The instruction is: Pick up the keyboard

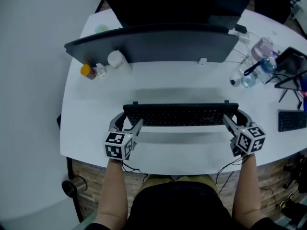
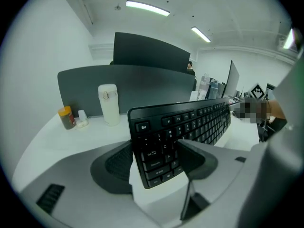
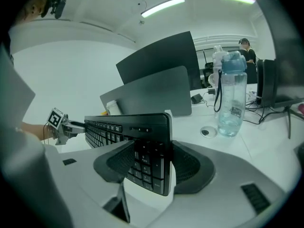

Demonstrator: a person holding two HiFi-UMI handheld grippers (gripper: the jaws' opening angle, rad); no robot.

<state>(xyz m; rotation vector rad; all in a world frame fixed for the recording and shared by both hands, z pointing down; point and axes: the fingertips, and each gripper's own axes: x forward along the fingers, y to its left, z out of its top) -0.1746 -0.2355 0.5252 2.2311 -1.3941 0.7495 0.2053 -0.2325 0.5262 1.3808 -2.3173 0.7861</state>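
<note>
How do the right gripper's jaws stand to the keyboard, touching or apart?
Touching. The right gripper view shows the right gripper closed on the keyboard at its end, a pad pressing each face.

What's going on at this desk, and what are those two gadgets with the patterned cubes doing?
A person at the white table holds a two-jaw gripper in each hand. The left gripper is clamped on one end of a long black computer keyboard, and the right gripper is clamped on the other end. The keyboard looks raised just off the tabletop, carried between the two, with its shadow on the surface underneath.
</note>
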